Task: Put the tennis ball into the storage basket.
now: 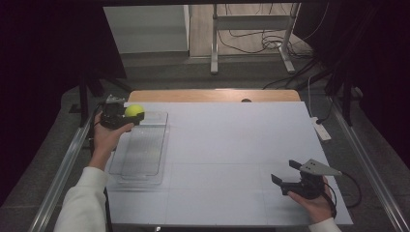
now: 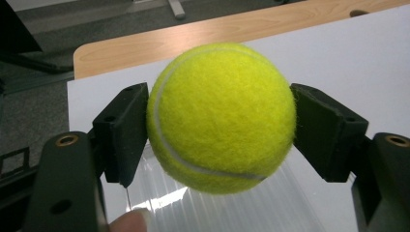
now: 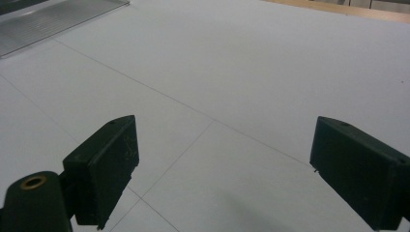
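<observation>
Clamped tight on the tennis ball (image 1: 134, 110), the left gripper (image 1: 129, 115) hangs over the far end of the clear plastic tray (image 1: 126, 169), and in the left gripper view both black pads press into the felt of the tennis ball (image 2: 221, 117) from either side. The left hand (image 1: 107, 135) comes up from the near edge along the tray's left side, white sleeve (image 1: 82, 203) trailing back, wrist bent so the jaws point across the tray's far end. The ball is bright yellow-green and fuzzy, one pale curved seam sweeping round its lower left. A fingertip (image 2: 131, 221) pokes in at the bottom, with the ribbed tray (image 2: 232, 208) just beneath the ball.

Well away from the tray, toward the table's near right corner, the right gripper (image 1: 285, 172) sits low in the right hand (image 1: 316, 203), jaws spread wide with nothing between them, aimed back toward the tray (image 3: 53, 14) across bare white board.

Under the tray lies a white tabletop (image 1: 232, 145) ruled with faint lines, and a wooden table edge (image 1: 212, 95) shows beyond it. Past that are grey floor, a metal stand (image 1: 251, 29) and loose cables, all in dim light.
</observation>
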A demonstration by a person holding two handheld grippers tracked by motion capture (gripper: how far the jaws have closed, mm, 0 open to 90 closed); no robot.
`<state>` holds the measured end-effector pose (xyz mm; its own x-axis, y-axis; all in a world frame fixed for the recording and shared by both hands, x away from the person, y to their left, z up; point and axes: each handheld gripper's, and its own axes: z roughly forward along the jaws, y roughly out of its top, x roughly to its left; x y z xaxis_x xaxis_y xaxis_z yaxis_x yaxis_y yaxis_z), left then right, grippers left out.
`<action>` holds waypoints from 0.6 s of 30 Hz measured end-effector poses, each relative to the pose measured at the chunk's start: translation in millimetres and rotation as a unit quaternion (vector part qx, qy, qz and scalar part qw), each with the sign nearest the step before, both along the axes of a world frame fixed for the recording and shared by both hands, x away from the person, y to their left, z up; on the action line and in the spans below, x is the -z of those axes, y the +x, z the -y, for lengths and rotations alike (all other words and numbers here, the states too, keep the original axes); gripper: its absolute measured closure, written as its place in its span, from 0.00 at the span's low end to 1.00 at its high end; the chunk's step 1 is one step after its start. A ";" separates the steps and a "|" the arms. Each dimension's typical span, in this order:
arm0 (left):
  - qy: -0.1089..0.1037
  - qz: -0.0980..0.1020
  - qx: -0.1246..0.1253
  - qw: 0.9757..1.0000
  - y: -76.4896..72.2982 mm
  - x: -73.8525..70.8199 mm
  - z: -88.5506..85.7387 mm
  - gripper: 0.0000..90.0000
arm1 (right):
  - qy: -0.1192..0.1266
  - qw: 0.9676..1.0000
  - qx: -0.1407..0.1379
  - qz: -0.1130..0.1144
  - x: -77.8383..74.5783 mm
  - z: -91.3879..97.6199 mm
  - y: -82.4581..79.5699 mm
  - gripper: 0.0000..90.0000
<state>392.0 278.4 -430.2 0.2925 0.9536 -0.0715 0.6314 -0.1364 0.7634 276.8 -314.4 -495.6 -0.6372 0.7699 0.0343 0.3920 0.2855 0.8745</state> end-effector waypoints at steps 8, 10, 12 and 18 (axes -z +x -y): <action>0.007 -0.014 -0.003 1.000 3.4 6.0 -1.7 0.30 | 0.000 1.000 0.000 0.000 0.1 0.1 0.0 0.12; 0.009 -0.017 -0.004 1.000 4.4 7.5 -1.5 0.30 | 0.000 1.000 0.000 0.001 -0.1 0.3 0.1 0.12; 0.011 -0.020 -0.004 1.000 5.1 8.4 -1.3 0.30 | 0.000 1.000 0.000 0.001 0.0 0.4 0.1 0.12; 0.016 -0.026 -0.003 1.000 7.0 11.2 -0.3 0.30 | 0.000 1.000 0.000 0.000 0.1 0.4 0.1 0.12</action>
